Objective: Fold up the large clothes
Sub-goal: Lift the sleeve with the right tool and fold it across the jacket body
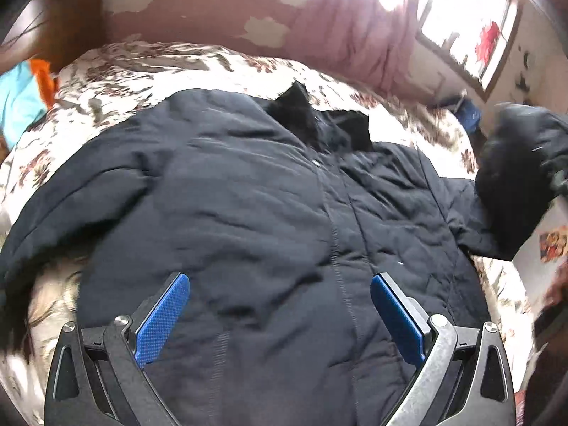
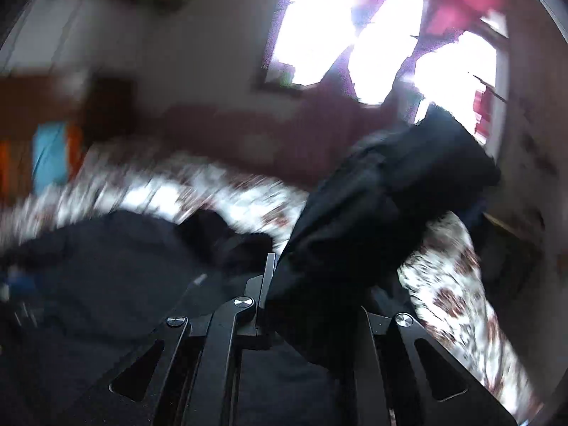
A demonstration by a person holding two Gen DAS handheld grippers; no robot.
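R gripper (image 2: 280, 284) clamping jacket sleeve (image 2: 390, 191)

The left wrist camera looks steeply down, close over the jacket (image 1: 248, 195). The right wrist camera faces the window (image 2: 355, 35). Both views share the bed (image 1: 142, 67).

Daylight floods in from the window (image 1: 472, 25), which blows out to pure white glare in both views and leaves the wall around it hazy. The left wrist view is fairly sharp at the centre, smeared at its right edge; the right wrist view is dim, backlit and motion-blurred throughout. Fisheye bending curves the bed (image 1: 117, 71), with dark corners.
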